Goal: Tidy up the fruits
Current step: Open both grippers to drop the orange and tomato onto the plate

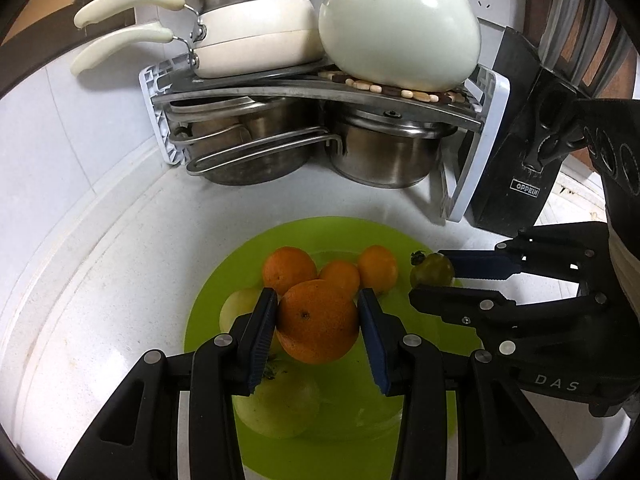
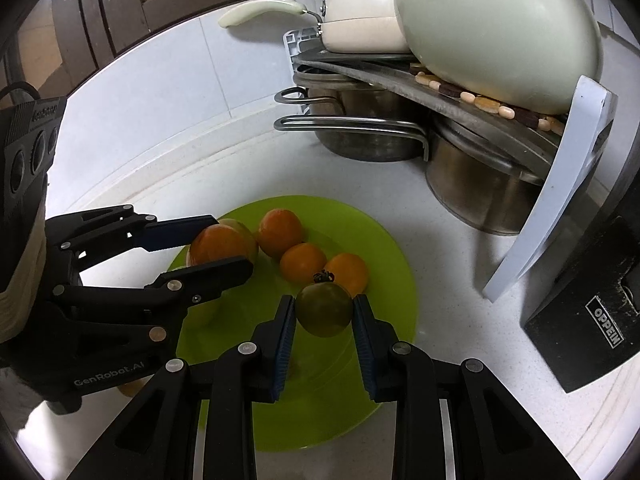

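Observation:
My left gripper (image 1: pixel 318 304) is shut on a large orange (image 1: pixel 318 322), held just over the green plate (image 1: pixel 224 272). From the right wrist view the same orange (image 2: pixel 218 246) sits between the left gripper's (image 2: pixel 228 244) fingers. My right gripper (image 2: pixel 324 304) is shut on a dark green-brown tomato (image 2: pixel 324 310) with its stem up, over the plate (image 2: pixel 384 248). In the left wrist view the tomato (image 1: pixel 432 274) hangs at the plate's right rim in the right gripper (image 1: pixel 431 276). Three smaller oranges (image 1: pixel 340 276) and two pale green fruits (image 1: pixel 280 404) lie on the plate.
A metal rack (image 1: pixel 320 88) in the back corner carries cream pans and a white ceramic pot (image 1: pixel 400 28), with steel pots (image 1: pixel 384 152) under it. A black knife block (image 1: pixel 516 152) stands to the right. The white counter (image 1: pixel 100 280) curves around the plate.

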`<state>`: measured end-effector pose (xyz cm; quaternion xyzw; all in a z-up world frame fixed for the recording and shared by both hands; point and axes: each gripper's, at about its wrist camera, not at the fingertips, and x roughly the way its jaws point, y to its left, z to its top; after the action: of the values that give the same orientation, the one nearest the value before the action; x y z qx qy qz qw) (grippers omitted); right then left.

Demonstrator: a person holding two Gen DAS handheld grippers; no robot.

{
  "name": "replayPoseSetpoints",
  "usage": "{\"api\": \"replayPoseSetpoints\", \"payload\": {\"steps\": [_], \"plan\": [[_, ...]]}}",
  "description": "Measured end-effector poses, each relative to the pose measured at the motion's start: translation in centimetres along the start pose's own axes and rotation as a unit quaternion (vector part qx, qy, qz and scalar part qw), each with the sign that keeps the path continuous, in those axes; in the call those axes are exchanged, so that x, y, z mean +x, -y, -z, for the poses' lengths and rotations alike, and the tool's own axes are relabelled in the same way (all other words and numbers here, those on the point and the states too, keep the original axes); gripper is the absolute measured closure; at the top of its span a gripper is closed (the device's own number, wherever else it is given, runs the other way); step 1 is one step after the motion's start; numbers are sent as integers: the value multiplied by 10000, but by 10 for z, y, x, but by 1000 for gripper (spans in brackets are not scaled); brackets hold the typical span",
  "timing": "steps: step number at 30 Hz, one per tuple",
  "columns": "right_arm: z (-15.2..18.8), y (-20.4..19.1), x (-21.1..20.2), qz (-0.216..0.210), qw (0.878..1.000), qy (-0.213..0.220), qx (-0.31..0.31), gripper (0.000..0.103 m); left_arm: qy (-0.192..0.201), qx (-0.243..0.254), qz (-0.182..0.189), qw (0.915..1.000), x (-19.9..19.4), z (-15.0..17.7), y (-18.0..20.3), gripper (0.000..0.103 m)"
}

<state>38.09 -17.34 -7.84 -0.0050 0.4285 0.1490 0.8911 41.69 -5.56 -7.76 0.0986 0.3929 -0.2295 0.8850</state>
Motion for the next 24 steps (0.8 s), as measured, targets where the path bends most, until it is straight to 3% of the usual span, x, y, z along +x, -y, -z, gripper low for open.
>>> {"api": "replayPoseSetpoints", "payload": {"steps": [10,13,24], "plan": [[-1,0,-1,-30,10000,-9,57,72,143,-15,-89,9999,-10,-1,0,58],[-2,-1,-4,9,10000,33,84,61,197,-91,-121,9997,-16,1,-2,55],[-2,-9,-26,112,9996,268,12,61,420,-313,-258,9983,-47,8,-2,50]]}}
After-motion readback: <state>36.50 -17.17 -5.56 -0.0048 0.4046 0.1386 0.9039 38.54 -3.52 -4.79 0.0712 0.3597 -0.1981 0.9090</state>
